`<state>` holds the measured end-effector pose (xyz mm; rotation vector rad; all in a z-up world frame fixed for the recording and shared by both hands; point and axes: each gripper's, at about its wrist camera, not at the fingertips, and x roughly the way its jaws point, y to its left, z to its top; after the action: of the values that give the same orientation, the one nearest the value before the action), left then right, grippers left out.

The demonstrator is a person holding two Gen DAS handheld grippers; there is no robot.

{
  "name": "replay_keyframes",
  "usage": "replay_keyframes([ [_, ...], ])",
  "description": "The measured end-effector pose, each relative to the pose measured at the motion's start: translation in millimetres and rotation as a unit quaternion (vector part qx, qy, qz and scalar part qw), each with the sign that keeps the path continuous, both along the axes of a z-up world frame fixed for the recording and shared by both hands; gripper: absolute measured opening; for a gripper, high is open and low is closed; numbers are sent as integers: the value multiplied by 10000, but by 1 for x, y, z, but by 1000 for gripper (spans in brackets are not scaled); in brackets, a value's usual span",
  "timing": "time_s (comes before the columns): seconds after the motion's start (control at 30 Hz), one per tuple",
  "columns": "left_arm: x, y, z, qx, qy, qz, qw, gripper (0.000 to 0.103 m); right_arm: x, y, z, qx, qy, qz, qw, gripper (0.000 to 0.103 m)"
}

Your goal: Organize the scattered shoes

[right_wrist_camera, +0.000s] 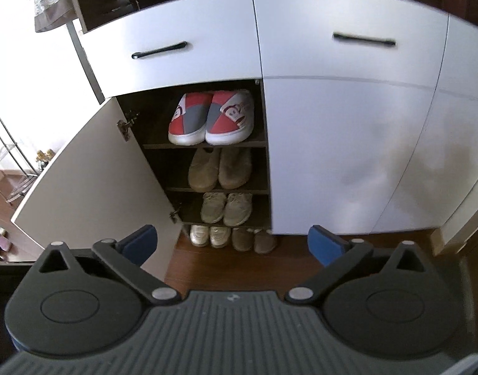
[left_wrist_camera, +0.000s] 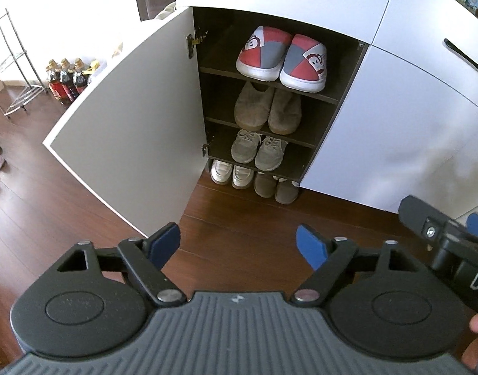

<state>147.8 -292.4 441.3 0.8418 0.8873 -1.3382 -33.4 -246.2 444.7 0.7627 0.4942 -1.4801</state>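
Tools [left_wrist_camera: 238,243] apart; shoes [left_wrist_camera: 281,57] toes outward

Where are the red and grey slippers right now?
In both views, the red and grey slippers sit side by side on the open cabinet's top shelf, above the tan slippers.

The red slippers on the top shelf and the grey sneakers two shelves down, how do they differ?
The red slippers are red and grey with a cartoon monkey face and thick white soles; the grey sneakers are plain grey-beige all over. The slippers have no laces; the sneakers are laced. The slippers look bulkier than the sneakers. Both pairs sit side by side, toes pointing out of the open cabinet.
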Motion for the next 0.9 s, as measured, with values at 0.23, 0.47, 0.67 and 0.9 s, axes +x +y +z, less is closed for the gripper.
replay_keyframes([
  [0.23, -3, 9, 1, 28, 195, 103, 9998, 88, -2, 12, 6, -380, 165, -226, 9989, 102],
  [0.47, -5, 13, -2, 197, 162, 104, 9996, 87, -6, 14, 4, -162, 45, -118, 9998, 102],
  [0.67, -5, 12, 2, 295, -74, 59, 9995, 88, -6, 9, 10, 79, 101, -42, 9999, 102],
  [0.9, -9, 5, 8, 264, -173, -32, 9995, 88, -5, 2, 11, 342, 140, -84, 9993, 102],
])
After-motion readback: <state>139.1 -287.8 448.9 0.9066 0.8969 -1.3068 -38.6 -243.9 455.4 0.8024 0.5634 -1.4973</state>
